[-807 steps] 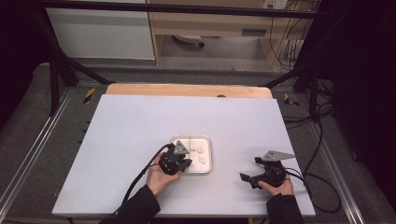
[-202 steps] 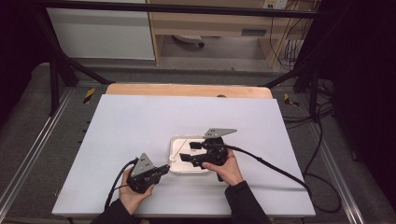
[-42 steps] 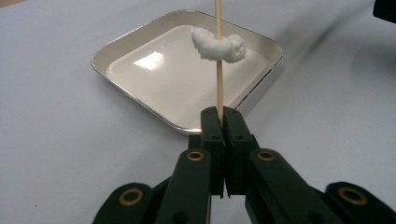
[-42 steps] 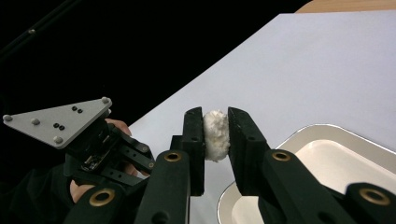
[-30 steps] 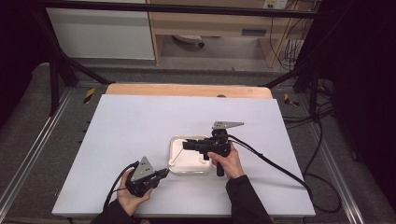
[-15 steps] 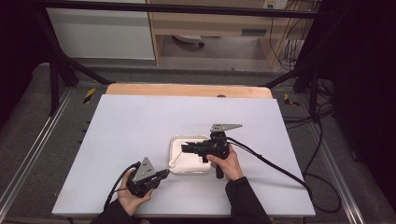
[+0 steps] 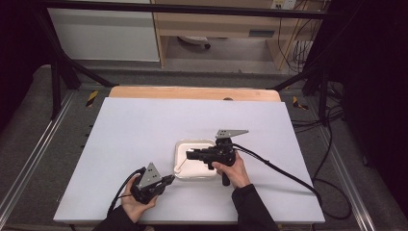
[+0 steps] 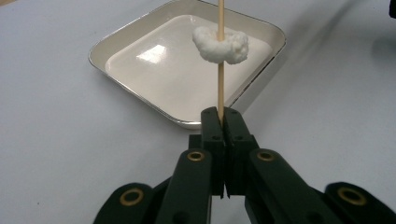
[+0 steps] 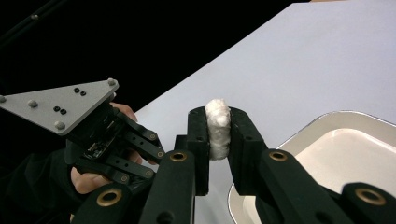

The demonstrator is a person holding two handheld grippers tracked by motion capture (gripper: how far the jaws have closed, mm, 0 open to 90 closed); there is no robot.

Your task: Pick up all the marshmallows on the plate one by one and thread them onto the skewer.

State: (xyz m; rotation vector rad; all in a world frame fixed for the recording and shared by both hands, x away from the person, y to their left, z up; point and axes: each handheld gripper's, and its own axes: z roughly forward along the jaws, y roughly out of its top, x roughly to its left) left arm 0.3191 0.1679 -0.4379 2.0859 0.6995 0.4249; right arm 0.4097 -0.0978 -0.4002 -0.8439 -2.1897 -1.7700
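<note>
- My left gripper (image 8: 223, 122) is clenched on a thin wooden skewer (image 8: 220, 86), jaws pressed flat together; its own view shows one lumpy white marshmallow (image 8: 220, 44) threaded on the stick above the tray (image 8: 140, 100), a detail too small to make out from the high view.
- My right gripper (image 9: 218, 133) is grasping a second white marshmallow piece (image 9: 218, 128), squeezed narrow and tall between the pads.
- That view catches the left gripper at 9 o'clock, grey plate up, and the tray's corner at 4 o'clock.
- From the high view, the right gripper (image 7: 190, 154) sits over the tray (image 7: 179, 173) at table centre; the left gripper (image 7: 169, 180) lies at the tray's 8 o'clock.
</note>
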